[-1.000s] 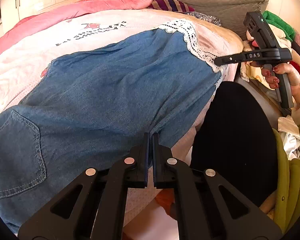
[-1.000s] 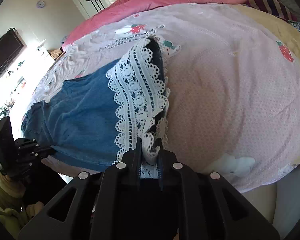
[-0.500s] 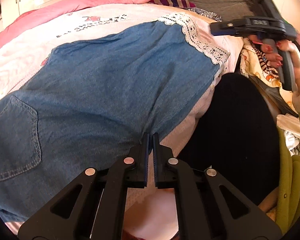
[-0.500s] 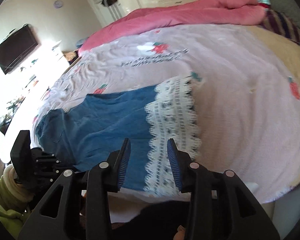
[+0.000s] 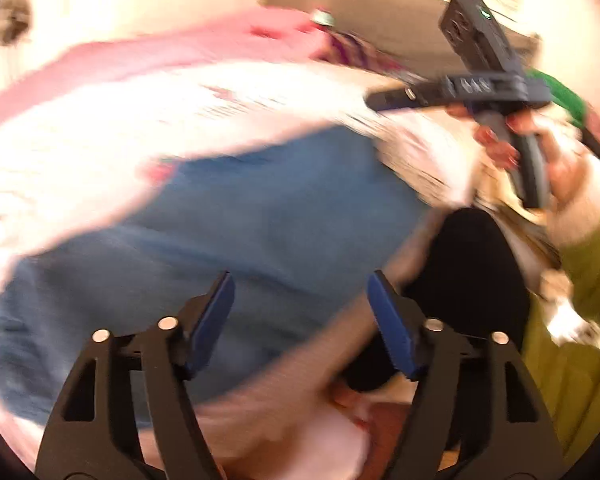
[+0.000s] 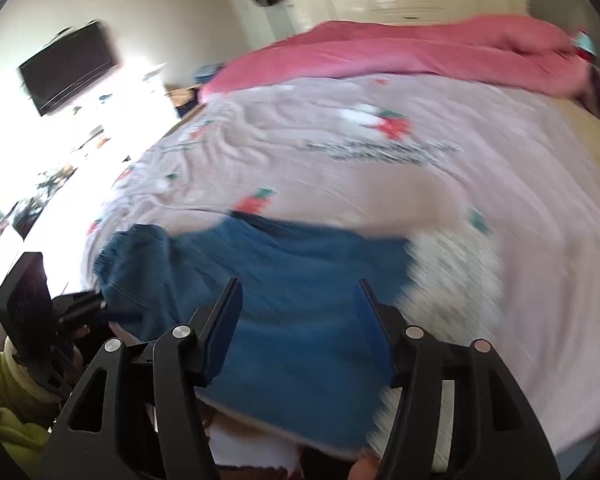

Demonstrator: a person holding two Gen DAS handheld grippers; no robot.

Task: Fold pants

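Blue denim pants [image 5: 228,232] with a white lace hem [image 6: 452,264] lie flat along the near edge of the bed; they also show in the right wrist view [image 6: 284,292]. My left gripper [image 5: 300,292] is open and empty above the pants' near edge. My right gripper [image 6: 298,300] is open and empty above the pants near the lace hem. The right gripper also shows in the left wrist view [image 5: 388,98], held in a hand at the upper right. The left gripper shows in the right wrist view [image 6: 100,308] at the waist end. Both views are motion-blurred.
The bed carries a pale pink strawberry-print sheet [image 6: 380,168] and a pink duvet [image 6: 420,56] at its far side. A TV [image 6: 68,66] hangs on the left wall. The person's dark-clad leg [image 5: 472,272] and green sleeve [image 5: 588,256] are at the right.
My left gripper opened and let go of the pants' edge. My right gripper, which released the lace hem earlier, opened wider. Both grippers lifted away and the pants now lie flat.
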